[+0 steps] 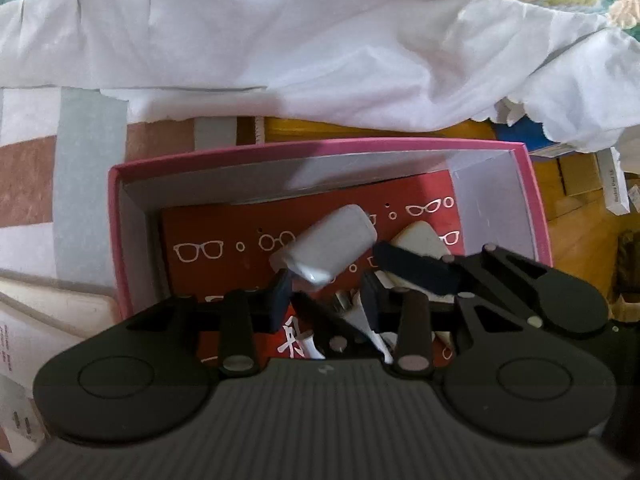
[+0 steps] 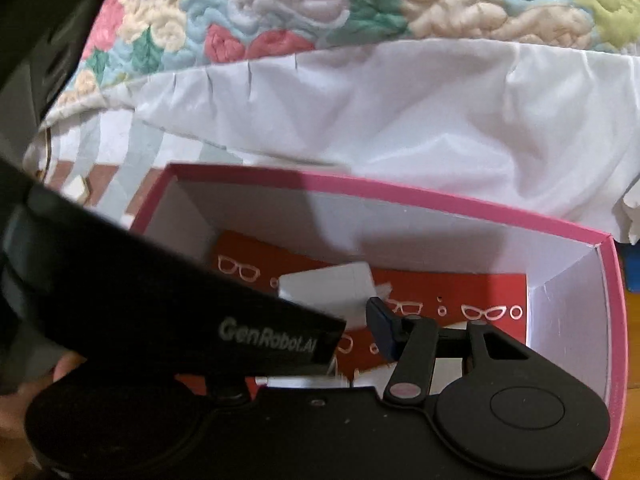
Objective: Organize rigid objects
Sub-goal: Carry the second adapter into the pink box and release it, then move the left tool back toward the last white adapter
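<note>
Here, one open-topped rectangular pink cardboard box [image 1: 536,200] with smooth white inner walls, standing on a wooden floor [image 1: 576,232] beside a crumpled white cloth [image 1: 320,60] under a puffy quilted floral coverlet [image 2: 360,8]. Lying flat on its bottom: a red card sleeve printed with white spectacle outlines [image 1: 224,236]. Over that, a glossy white rounded-rectangular plastic charger block [image 1: 328,244], tilted, its near end just ahead of the left gripper [image 1: 326,290]; the jaws stand narrowly apart, and whether the dark pads pinch it cannot be told (motion blur). A second cream rounded block [image 1: 420,240] lies just beside it, near white cable ends. Right gripper [image 2: 356,320]: only one dark blue-padded finger shows, the other hidden behind the left gripper's black casing, so its state cannot be told.
</note>
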`<control>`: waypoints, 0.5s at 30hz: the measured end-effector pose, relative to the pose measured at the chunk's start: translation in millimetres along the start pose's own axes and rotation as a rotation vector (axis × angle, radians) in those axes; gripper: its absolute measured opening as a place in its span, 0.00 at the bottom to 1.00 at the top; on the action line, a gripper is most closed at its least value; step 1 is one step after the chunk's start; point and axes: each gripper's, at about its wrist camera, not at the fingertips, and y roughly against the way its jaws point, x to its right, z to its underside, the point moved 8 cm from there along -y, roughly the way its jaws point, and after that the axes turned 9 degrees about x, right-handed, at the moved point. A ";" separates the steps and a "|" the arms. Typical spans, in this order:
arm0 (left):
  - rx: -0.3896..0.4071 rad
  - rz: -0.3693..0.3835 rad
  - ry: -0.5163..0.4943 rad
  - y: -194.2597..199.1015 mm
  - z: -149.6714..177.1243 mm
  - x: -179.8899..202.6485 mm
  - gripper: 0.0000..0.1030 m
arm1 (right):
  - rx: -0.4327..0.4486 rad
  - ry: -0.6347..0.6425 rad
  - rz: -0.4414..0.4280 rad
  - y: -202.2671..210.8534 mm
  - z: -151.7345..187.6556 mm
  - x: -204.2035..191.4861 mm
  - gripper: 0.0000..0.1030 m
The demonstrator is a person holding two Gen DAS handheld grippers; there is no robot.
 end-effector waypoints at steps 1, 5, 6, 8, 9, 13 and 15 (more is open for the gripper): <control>0.009 -0.005 -0.019 3.8 0.4 1.3 0.34 | 0.008 -0.006 -0.006 3.1 2.3 -0.7 0.57; 0.031 0.010 -0.083 29.2 0.0 3.9 0.36 | 0.070 -0.076 0.016 26.1 10.9 3.3 0.57; 0.034 0.020 -0.090 38.4 0.1 2.3 0.37 | 0.093 -0.082 0.015 34.1 12.5 3.2 0.57; 0.046 0.029 -0.114 57.5 1.0 -1.5 0.38 | 0.143 -0.097 0.006 53.3 18.0 -2.2 0.57; 0.053 0.029 -0.132 67.8 1.9 -3.5 0.38 | 0.166 -0.098 0.004 62.0 21.0 -5.5 0.57; 0.069 0.010 -0.219 106.5 11.2 -11.6 0.38 | 0.248 -0.080 -0.004 86.8 18.4 -22.2 0.58; 0.071 0.002 -0.248 126.2 17.4 -17.8 0.38 | 0.272 -0.065 -0.006 97.8 24.1 -35.9 0.58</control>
